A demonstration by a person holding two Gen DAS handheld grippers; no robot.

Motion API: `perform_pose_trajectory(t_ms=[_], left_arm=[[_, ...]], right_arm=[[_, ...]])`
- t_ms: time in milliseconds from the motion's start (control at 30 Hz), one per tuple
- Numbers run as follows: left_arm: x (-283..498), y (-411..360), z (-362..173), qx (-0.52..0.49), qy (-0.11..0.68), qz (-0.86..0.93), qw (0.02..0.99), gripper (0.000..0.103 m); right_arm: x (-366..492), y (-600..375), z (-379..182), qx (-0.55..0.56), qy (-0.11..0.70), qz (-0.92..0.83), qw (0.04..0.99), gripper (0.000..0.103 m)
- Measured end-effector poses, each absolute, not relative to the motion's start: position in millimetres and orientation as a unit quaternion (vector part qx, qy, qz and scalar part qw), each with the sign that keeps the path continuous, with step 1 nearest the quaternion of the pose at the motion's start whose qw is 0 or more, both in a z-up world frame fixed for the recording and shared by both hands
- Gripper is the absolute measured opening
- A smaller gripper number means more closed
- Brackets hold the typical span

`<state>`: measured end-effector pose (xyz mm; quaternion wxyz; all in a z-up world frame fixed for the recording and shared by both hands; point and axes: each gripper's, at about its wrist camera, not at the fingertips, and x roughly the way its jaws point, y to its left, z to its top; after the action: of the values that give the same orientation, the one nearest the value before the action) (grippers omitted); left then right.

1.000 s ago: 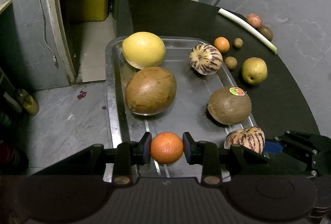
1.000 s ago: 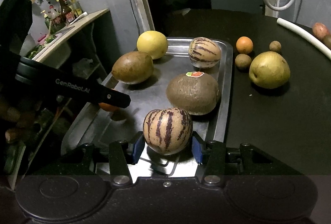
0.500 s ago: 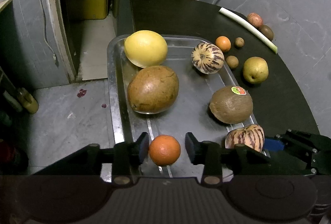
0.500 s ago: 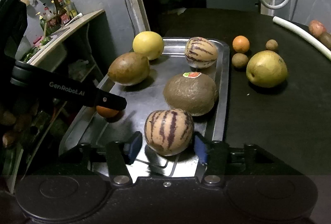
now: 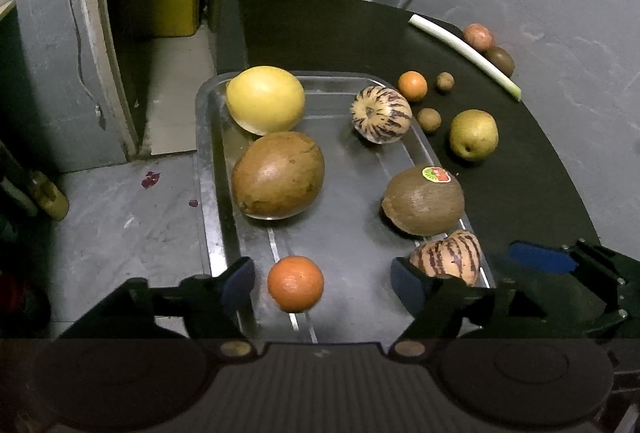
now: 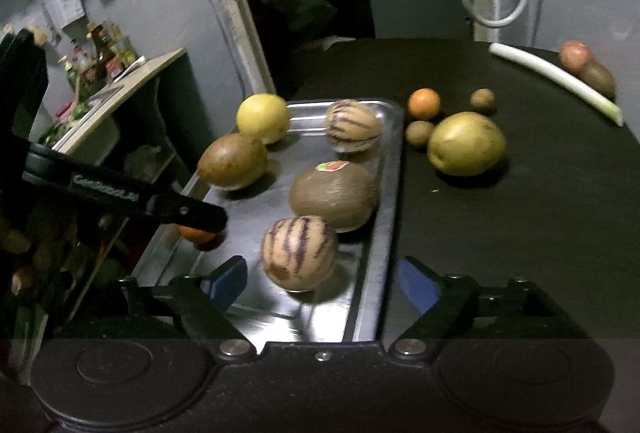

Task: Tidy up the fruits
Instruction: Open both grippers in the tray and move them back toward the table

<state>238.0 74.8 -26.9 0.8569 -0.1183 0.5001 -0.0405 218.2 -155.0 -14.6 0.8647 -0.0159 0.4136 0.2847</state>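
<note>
Both grippers have just been opening: left gripper (image 5: 322, 283) released around the orange (image 5: 295, 283), right gripper (image 6: 320, 283) around the striped melon (image 6: 299, 253) — both fruits at the tray's (image 5: 212, 193) near end. Withdraw straight back, pads clear — neither should roll.

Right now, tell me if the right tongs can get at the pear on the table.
Probably yes: the right tongs stand open, having just released the striped melon, and bare table lies before the pear.

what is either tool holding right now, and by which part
Nothing. The left tool has just opened around the orange, the right tool around the striped melon; both fruits rest free on the tray.
</note>
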Motion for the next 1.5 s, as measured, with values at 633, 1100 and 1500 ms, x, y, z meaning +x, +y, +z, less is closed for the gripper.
perform_pose_trajectory(t_ms=[633, 1100, 1500], left_arm=[[244, 73, -5, -0.088, 0.503, -0.035, 0.859, 0.102], [260, 78, 0, -0.06, 0.506, -0.037, 0.859, 0.102], [285, 88, 9, -0.037, 0.496, -0.046, 0.866, 0.102]], right_arm=[[211, -240, -16, 0.065, 0.427, 0.117, 0.894, 0.102], [203, -261, -31, 0.081, 0.45, 0.06, 0.887, 0.102], [203, -258, -34, 0.08, 0.46, 0.051, 0.883, 0.102]])
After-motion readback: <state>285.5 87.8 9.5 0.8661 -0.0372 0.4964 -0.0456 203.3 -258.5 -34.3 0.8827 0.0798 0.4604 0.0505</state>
